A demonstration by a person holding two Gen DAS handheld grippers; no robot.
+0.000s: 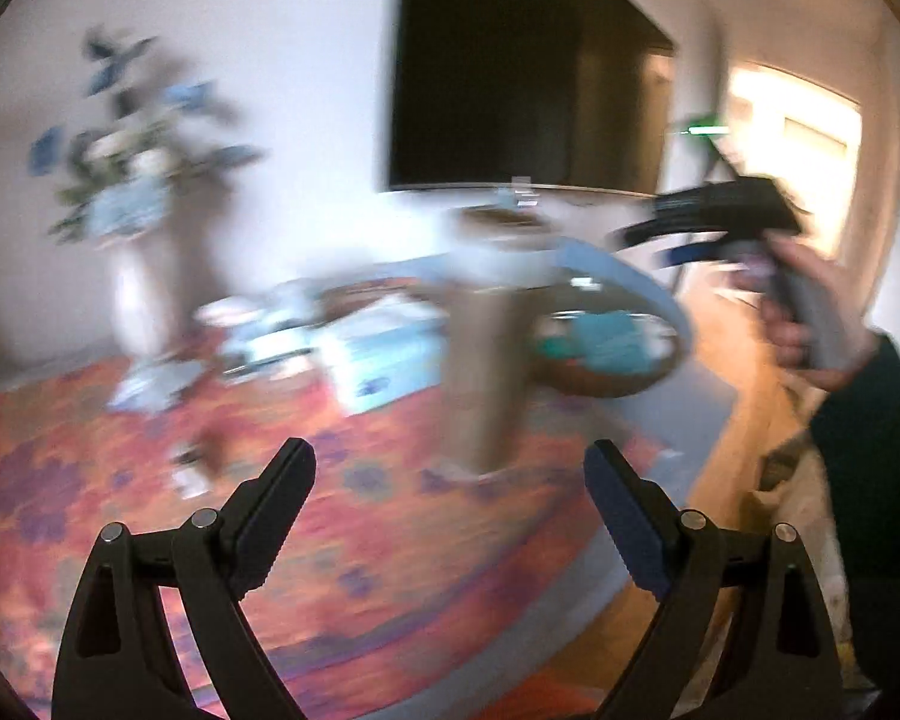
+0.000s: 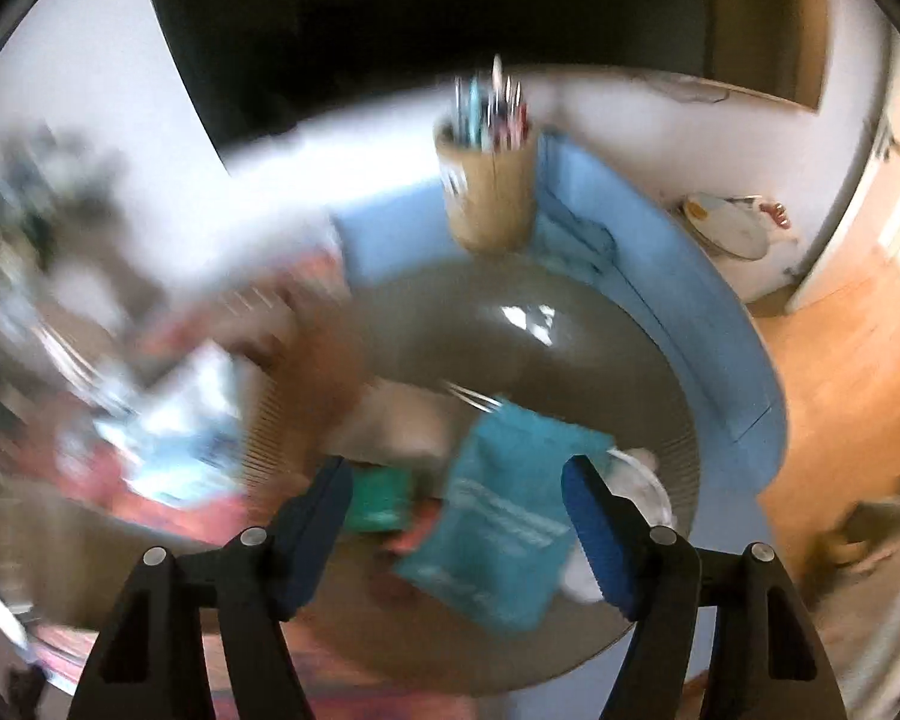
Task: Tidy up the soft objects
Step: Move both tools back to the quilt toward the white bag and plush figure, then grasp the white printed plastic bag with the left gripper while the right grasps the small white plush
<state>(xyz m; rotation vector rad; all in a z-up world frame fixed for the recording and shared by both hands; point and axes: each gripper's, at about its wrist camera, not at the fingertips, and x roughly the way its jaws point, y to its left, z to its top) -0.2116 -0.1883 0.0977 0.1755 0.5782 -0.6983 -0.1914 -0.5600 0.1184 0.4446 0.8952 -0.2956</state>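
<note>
Both views are motion-blurred. A teal soft pouch [image 2: 510, 510] lies in a round brown bowl [image 2: 648, 348], next to a smaller green item [image 2: 384, 495]. My right gripper [image 2: 456, 480] is open and empty just above the pouch. In the left wrist view the bowl [image 1: 606, 381] with the teal pouch [image 1: 606, 339] sits at the right of the table. My left gripper [image 1: 450, 468] is open and empty above the orange patterned cloth [image 1: 150, 480]. The right gripper [image 1: 648, 231] shows there, held in a hand above the bowl; its jaws are blurred.
A tan pen holder [image 2: 489, 192] stands behind the bowl; it also shows in the left wrist view [image 1: 489, 348]. A vase of blue flowers [image 1: 144, 252] stands at the left. A light blue box [image 1: 384, 354] and papers lie mid-table. A blue cloth [image 2: 720, 330] edges the table.
</note>
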